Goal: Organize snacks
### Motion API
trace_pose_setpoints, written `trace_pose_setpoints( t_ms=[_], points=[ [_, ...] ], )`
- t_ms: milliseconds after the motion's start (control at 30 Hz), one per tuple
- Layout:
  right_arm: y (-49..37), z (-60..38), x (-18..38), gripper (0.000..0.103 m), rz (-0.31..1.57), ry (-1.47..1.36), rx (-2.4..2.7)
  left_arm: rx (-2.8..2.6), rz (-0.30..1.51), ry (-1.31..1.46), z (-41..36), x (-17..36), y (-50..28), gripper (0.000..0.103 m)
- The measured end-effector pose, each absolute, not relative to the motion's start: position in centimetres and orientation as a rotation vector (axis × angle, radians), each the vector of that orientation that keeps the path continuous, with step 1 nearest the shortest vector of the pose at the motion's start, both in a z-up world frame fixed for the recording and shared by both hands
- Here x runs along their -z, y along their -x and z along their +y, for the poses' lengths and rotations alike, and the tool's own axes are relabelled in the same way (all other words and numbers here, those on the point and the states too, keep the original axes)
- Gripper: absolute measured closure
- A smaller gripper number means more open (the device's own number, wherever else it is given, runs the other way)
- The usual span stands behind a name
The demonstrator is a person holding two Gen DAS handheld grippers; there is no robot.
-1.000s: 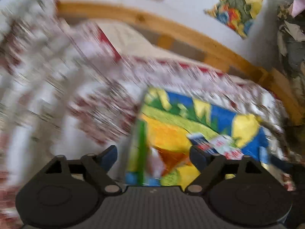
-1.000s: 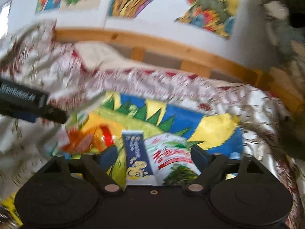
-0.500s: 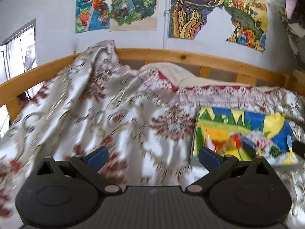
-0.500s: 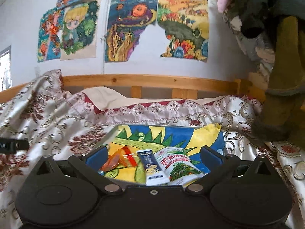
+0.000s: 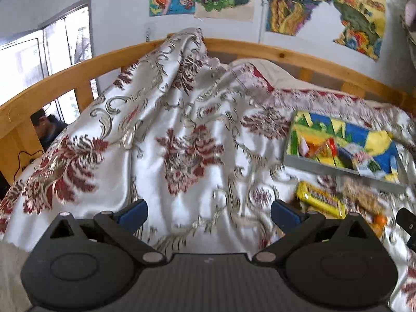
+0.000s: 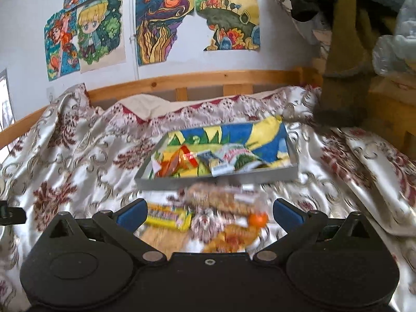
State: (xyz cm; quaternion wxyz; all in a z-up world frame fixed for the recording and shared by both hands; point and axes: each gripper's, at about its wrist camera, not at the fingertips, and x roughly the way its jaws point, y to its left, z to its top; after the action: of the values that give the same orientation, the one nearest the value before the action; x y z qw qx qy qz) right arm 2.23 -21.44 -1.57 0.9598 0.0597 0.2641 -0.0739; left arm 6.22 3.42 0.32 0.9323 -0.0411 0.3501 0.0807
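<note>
Snacks are split between a shallow grey tray [image 5: 338,167] and the bedspread [image 5: 182,135] in front of it.

Left wrist view: left tool [image 5: 209,212] has its jaws spread wide, having just been opening, with only cloth between the blue pads [image 5: 134,212]. Tray sits on the bed at right, colourful lining inside, with an orange-red packet [image 5: 323,149] and a white-green packet [image 5: 364,161] lying in it. Just in front of the tray on the bedspread: a yellow packet [image 5: 321,200] and a blurred brown snack bag [image 5: 361,195]. A dark part at the right edge looks like the other tool, too cropped to be sure. Wooden bed rail [image 5: 286,54] behind, drawings [image 5: 325,2] on the wall.

Right wrist view: right tool [image 6: 208,212] is also wide, also just been opening, holding nothing. Tray [image 6: 215,179] sits centre frame, holding the orange-red packet [image 6: 179,161], a blue-white stick pack [image 6: 215,162] and the white-green packet [image 6: 241,156]. Loose on the bedspread [image 6: 78,156] between tray and tool: yellow packet [image 6: 169,215], brown snack bag [image 6: 221,197], a small orange round thing [image 6: 257,218], and an orange-brown packet [image 6: 234,236], all motion-blurred. Pillow [image 6: 382,171] lies at right.
</note>
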Motion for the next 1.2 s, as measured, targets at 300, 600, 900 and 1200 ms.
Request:
trace_pose_setpoints(
  t_ms=[300,600,900,1200],
  points=[
    [1.5,-22.7,2.6,0.001,0.553,-0.139,0.264,-0.164,0.739,0.055,2.9,0.6,-3.9,0.000],
    [1.4,-21.2,2.7,0.001,0.548,-0.040,0.231,-0.178,0.760,0.071,3.5,1.0,-4.2,0.000],
    [1.3,-21.8,2.5,0.001,0.559,-0.070,0.230,-0.187,0.768,0.045,3.1,1.3,-4.3,0.000],
    [1.0,-22.0,2.5,0.001,0.557,-0.096,0.240,-0.203,0.782,0.065,3.5,1.4,-4.6,0.000]
  ],
)
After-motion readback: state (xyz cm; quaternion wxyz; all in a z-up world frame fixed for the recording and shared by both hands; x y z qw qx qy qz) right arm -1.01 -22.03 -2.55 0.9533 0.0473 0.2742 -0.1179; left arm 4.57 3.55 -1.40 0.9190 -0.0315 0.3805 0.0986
